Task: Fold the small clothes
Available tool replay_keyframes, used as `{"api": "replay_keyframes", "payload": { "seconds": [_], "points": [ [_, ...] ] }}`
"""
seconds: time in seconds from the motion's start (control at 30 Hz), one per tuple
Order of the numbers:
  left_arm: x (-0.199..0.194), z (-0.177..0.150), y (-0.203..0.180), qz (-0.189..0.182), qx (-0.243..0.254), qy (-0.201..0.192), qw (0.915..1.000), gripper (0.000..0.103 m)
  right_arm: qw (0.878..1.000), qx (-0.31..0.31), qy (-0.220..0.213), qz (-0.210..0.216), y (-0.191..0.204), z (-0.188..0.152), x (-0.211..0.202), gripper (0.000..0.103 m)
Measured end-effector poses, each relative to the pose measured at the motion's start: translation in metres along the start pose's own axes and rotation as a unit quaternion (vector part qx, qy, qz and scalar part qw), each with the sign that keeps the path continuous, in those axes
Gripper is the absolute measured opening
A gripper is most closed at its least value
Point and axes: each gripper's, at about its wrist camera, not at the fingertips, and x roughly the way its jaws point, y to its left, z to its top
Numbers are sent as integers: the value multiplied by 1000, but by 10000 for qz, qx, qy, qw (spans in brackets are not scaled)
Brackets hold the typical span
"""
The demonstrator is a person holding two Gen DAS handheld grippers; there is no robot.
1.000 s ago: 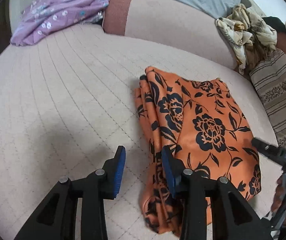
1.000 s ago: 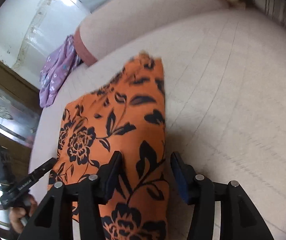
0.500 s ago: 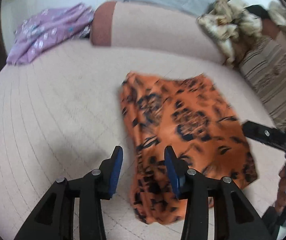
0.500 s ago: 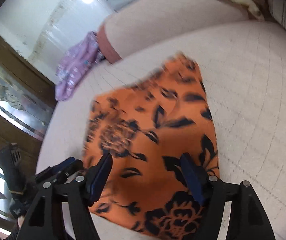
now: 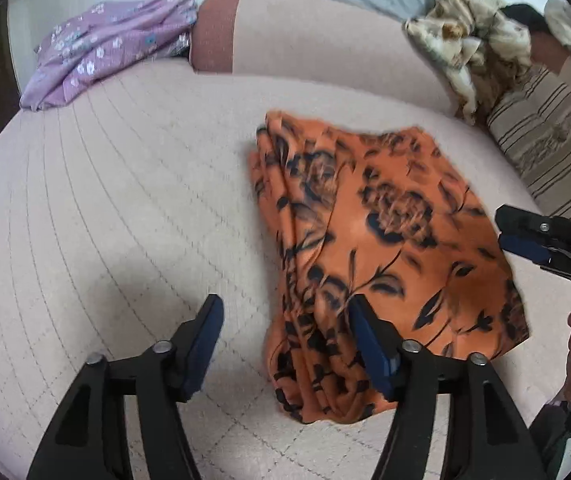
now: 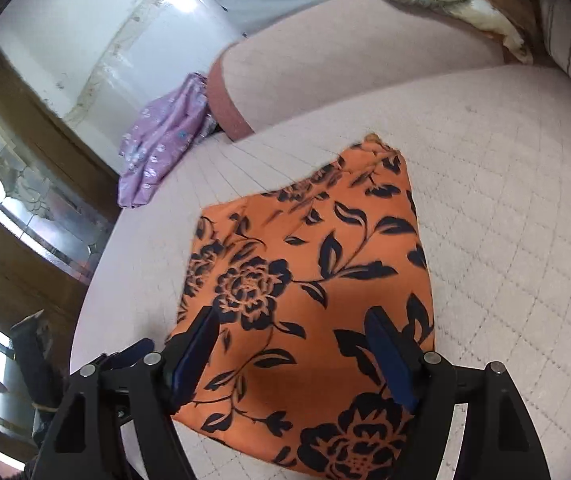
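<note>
A purple floral garment [image 5: 109, 56] is seen far left of the orange floral cloth [image 5: 381, 248], which is laid folded on the quilted pink cushion [image 5: 105, 208]. At the cloth's near left edge the left gripper [image 5: 283, 324] is held with fingers spread, nothing pinched. Over the cloth's near right part the right gripper [image 6: 291, 334] is likewise held spread. A striped pillow [image 5: 545, 136] is seen beyond the cloth's right.

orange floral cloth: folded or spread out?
Folded. The orange cloth lies on the bed as a compact rectangle, with stacked layers bunched along its left edge. Neither tool is gripping it.
</note>
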Motion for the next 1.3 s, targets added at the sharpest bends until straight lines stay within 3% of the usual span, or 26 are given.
{"api": "replay_keyframes", "payload": {
  "seconds": [0.07,0.17,0.3,0.4,0.5,0.6,0.73,0.93,1.13,1.3],
  "points": [
    [12,-6,2,36,66,242,9997,70,9988,320,363,-69,-20,-6,20,81],
    [3,-5,6,2,-92,111,9999,69,9993,329,178,78,-17,-4,9,81],
    [-17,-7,-1,-12,3,-155,9999,70,9996,82,-152,224,-7,23,-5,81],
    [0,-15,-4,279,125,161,9994,70,9980,446,-223,402,-23,45,6,82],
    [-3,-18,-1,203,-57,163,9996,70,9935,1087,270,214,-61,48,44,85],
    [-24,-15,-4,365,102,-128,9992,71,9942,1046,-156,198,-52,45,15,84],
    [-48,-15,-15,467,219,-371,9980,77,9982,355,-485,84,-17,26,-31,84],
    [-88,-27,-19,478,124,-597,9970,78,9963,-412,-620,-418,30,-28,-86,85],
    [-118,-34,-24,621,99,-931,9937,86,9890,-853,-575,-1058,61,-70,-106,87],
    [-133,-41,-26,698,138,-1039,9920,86,9827,-959,-472,-1510,71,-89,-112,87]
  ]
}}
